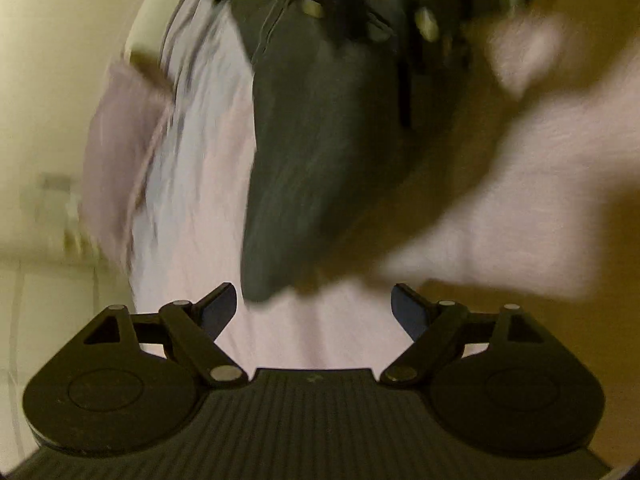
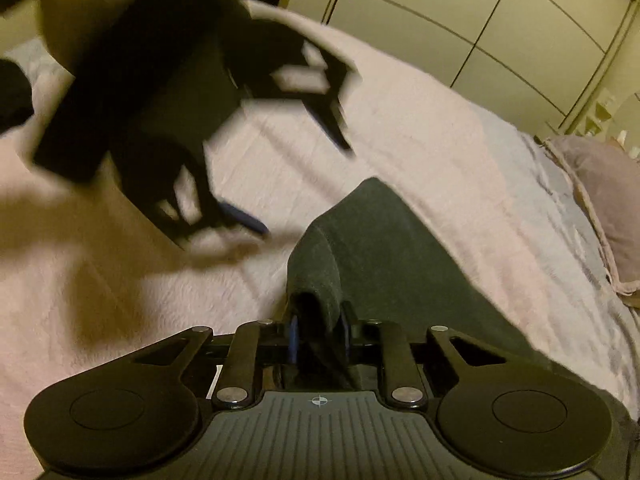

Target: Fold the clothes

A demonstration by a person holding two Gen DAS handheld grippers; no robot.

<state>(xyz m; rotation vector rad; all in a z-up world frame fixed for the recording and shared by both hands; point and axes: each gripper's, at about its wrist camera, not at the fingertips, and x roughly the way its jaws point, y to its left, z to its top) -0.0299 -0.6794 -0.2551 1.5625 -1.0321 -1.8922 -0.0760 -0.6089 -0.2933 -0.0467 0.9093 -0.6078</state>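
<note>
Gripping: right gripper (image 2: 318,340) is clenched on a bunched edge of the dark garment (image 2: 384,256).
Left gripper (image 1: 314,306): released, jaws wide, nothing between them; hangs near the garment's free corner.
Garment location: one end lifted, the remainder draped on the pink bedspread (image 2: 420,120).
Progress: judged early; no finished fold visible.
Edges: pillow (image 2: 608,200) near the bed's far side.
Room: bare bedspread lies around the garment.

right gripper (image 2: 319,340) pinches the dark garment (image 2: 384,248) — left gripper (image 2: 304,188) blurred above bedspread (image 2: 440,120).
</note>
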